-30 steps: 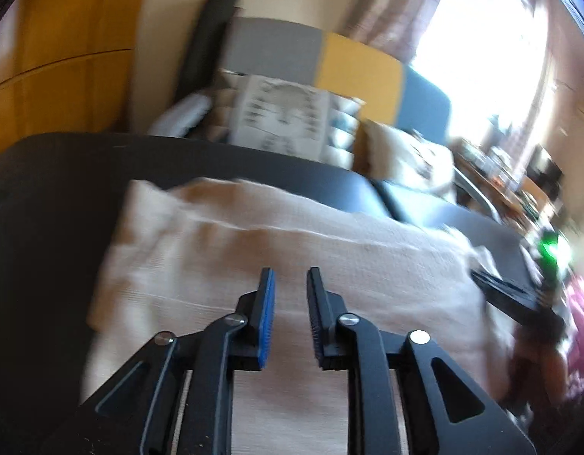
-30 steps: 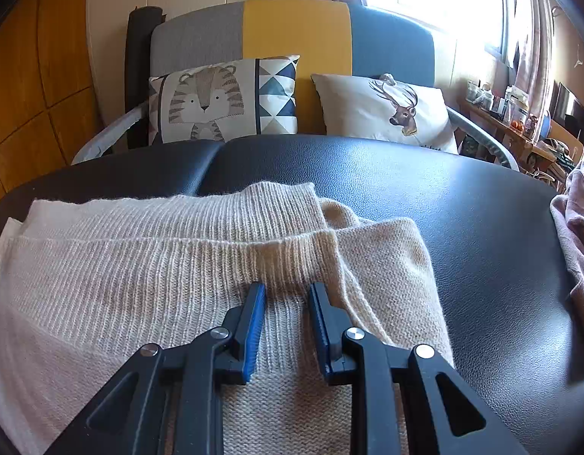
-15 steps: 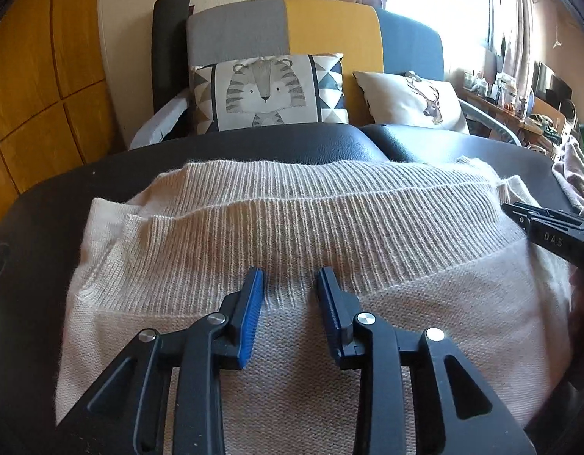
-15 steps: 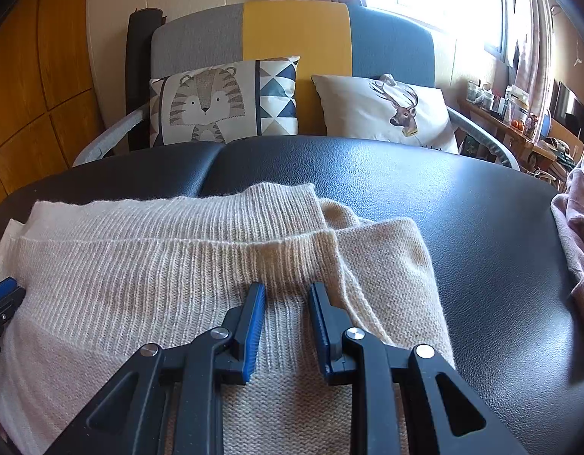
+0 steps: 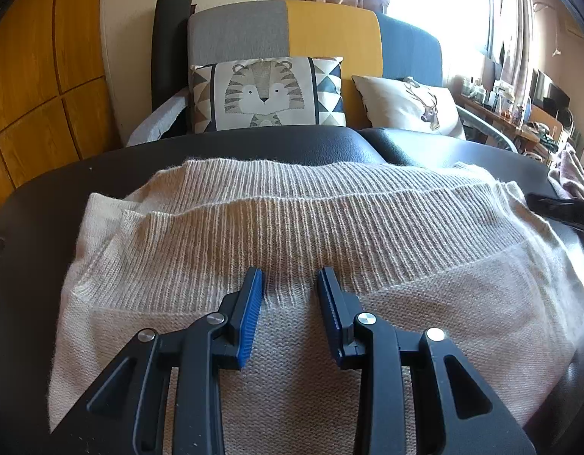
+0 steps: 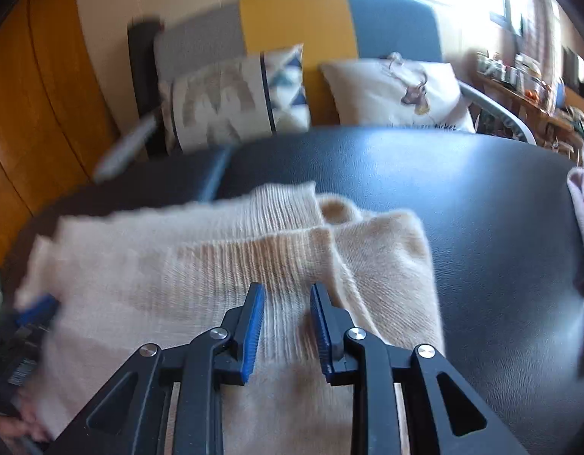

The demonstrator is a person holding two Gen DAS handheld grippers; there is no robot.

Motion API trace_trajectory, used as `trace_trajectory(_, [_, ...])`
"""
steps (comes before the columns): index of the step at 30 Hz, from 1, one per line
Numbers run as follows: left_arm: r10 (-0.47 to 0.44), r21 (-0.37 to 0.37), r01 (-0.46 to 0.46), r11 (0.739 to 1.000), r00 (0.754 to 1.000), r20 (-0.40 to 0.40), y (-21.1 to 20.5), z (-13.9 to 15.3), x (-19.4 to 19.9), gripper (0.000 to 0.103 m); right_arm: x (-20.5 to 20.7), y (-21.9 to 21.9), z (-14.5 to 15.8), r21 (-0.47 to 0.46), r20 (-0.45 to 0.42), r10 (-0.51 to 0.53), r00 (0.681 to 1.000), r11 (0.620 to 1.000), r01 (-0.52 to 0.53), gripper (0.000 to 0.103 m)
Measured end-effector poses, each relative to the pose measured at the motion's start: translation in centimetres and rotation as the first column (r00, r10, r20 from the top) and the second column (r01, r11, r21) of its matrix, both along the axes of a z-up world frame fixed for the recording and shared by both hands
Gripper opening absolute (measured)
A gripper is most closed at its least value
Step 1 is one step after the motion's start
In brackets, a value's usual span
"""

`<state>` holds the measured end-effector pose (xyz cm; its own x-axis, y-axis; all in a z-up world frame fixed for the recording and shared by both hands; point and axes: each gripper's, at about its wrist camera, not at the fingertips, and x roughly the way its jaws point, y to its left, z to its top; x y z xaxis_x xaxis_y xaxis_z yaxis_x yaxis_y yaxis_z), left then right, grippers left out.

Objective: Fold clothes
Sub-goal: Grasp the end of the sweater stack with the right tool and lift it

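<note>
With the sweater (image 5: 292, 235) folded near the table's (image 6: 462, 189) left edge, both the left gripper (image 5: 290, 284) and right gripper (image 6: 284, 299) gape part-open, seemingly empty, so next comes regripping or another garment.

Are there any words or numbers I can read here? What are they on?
"...ricket": the only part I can make out, and only as a guess, at the end of a line of print on the deer pillow, blurred in the right wrist view; the start is unreadable.
Tiger pillow: picture only, no words.
Beige sweater: no label showing.
Shelf clutter: too small.

Blurred print on the deer cushion (image 6: 398, 91), last word perhaps "picket"
</note>
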<state>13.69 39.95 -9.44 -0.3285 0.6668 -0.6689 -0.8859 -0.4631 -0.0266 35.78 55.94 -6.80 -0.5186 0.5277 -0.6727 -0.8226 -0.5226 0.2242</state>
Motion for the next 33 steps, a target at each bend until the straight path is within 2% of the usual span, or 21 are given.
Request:
trace_trajectory(2, [-0.001,0.006,0.001,1.000,1.000,0.012,-0.1,0.0,-0.2,0.034,1.4,-1.1,1.1,0.003,-0.055,-0.014,0.998,1.000,0.015,0.026])
trace_trajectory(5, [-0.003,0.014,0.003,1.000,1.000,0.024,-0.2,0.0,-0.3,0.034,5.0,-1.1,1.1,-0.068,-0.129,-0.071,0.989,0.996,0.062,0.030])
trace_trajectory(8, [-0.005,0.018,0.004,1.000,1.000,0.029,-0.2,0.0,-0.5,0.034,8.9,0.2,-1.6,-0.255,-0.245,-0.131,0.961,0.965,0.067,0.032])
trace_trajectory(10, [-0.005,0.018,0.004,1.000,1.000,0.029,-0.2,0.0,-0.5,0.034,11.2,0.8,-3.1,-0.342,-0.269,-0.176,0.947,0.937,0.077,0.033])
trace_trajectory(12, [-0.005,0.017,0.004,1.000,1.000,0.026,-0.1,0.0,-0.5,0.034,12.8,1.1,-4.1,-0.383,-0.270,-0.211,0.939,0.919,0.097,0.036])
trace_trajectory(16, [-0.005,0.018,0.004,1.000,1.000,0.027,-0.2,-0.1,-0.5,0.034,14.9,2.0,-5.9,-0.459,-0.318,-0.232,0.919,0.886,0.065,0.039])
trace_trajectory(22, [-0.004,0.018,0.003,1.000,1.000,0.027,-0.1,-0.1,-0.5,0.034,14.5,3.7,-7.1,-0.532,-0.440,-0.242,0.865,0.846,-0.034,0.047])
trace_trajectory(24, [-0.003,0.018,0.002,1.000,1.000,0.026,-0.1,-0.1,-0.4,0.034,13.7,4.7,-7.4,-0.557,-0.455,-0.230,0.860,0.827,-0.073,0.047])
trace_trajectory(29, [-0.003,0.018,0.002,1.000,1.000,0.025,0.0,-0.1,-0.4,0.034,10.8,6.4,-7.5,-0.574,-0.420,-0.127,0.899,0.804,-0.154,0.047])
trace_trajectory(33, [-0.001,0.016,0.001,1.000,1.000,0.019,0.0,-0.1,-0.4,0.034,8.7,7.2,-7.5,-0.559,-0.414,-0.056,0.908,0.804,-0.205,0.047])
